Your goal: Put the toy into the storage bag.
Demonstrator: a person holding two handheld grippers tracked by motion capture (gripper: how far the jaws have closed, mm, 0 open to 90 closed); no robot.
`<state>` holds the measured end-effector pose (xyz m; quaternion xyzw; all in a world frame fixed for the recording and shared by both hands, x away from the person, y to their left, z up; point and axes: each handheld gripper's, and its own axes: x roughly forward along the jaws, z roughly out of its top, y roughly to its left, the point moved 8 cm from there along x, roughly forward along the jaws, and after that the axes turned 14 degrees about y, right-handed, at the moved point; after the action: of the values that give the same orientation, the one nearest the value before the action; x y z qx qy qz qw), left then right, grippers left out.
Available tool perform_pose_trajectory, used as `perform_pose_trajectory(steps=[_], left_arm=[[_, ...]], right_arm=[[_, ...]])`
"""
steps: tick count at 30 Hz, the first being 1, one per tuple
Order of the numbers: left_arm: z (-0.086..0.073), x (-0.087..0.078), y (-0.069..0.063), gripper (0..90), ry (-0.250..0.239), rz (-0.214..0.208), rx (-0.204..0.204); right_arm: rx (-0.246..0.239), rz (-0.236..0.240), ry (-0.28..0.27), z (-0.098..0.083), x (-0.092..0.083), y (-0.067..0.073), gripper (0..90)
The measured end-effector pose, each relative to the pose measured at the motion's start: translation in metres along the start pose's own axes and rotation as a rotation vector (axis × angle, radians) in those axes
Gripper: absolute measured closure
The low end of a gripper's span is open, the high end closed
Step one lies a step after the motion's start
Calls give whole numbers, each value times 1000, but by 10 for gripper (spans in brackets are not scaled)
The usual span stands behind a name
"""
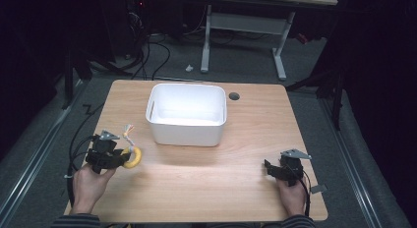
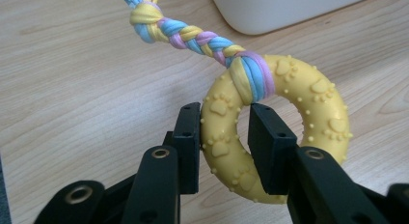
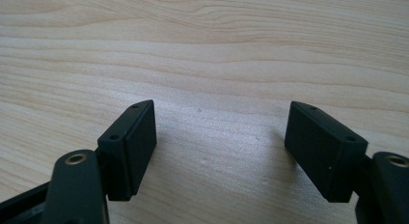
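Your left hand-held gripper (image 1: 127, 158) is pinching the yellow ring toy (image 1: 133, 157) at the bench's near-left corner. In the left gripper view the two black jaws clamp one side of the ring (image 2: 270, 127) w/ the pads pressed flat on its inner and outer faces; one jaw sits inside the ring's hole, the other outside. The ring has raised paw prints and small bumps. A braided rope (image 2: 193, 35) in blue, yellow and purple is looped around the top of the ring and runs up and away to a knot (image 2: 144, 16), w/ loose ends past it. In the high view the rope (image 1: 129, 134) trails from the ring toward the tub, ending in a frayed tuft.

The white tub (image 1: 187, 115) stands around the middle of the bench (image 1: 206, 179), toward the far edge; it's well apart from the ring, to the ring's right and farther back. Its corner (image 2: 289, 11) shows just beyond the ring in the left gripper view.

Your right hand-held gripper (image 1: 273, 169) sits near the bench's near-right corner, jaws spread wide w/ nothing between them. The right gripper view shows just bare wood (image 3: 217, 64) between the two pads. Your right hand (image 1: 292, 196) grips it from behind; your left hand (image 1: 91, 181) does the same on the other side. A small dark hole (image 1: 234, 96) is in the benchtop, right of the tub's back corner.
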<state>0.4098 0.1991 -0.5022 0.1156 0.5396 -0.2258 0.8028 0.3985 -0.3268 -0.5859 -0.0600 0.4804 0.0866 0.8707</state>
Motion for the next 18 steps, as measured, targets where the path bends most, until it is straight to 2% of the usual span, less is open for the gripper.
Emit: perform_pose_trajectory(steps=[5, 8, 12, 18], left_arm=[[4, -10, 3, 661, -7, -14, -8], [7, -18, 4, 661, -14, 1, -6], [13, -27, 5, 661, -37, -2, -12], [21, -38, 5, 661, -42, 9, -4]], right_arm=[[1, 1, 1, 0, 0, 0, 268], [0, 1, 1, 0, 0, 0, 267], [0, 2, 2, 0, 0, 0, 265], [-1, 3, 2, 0, 0, 0, 264]])
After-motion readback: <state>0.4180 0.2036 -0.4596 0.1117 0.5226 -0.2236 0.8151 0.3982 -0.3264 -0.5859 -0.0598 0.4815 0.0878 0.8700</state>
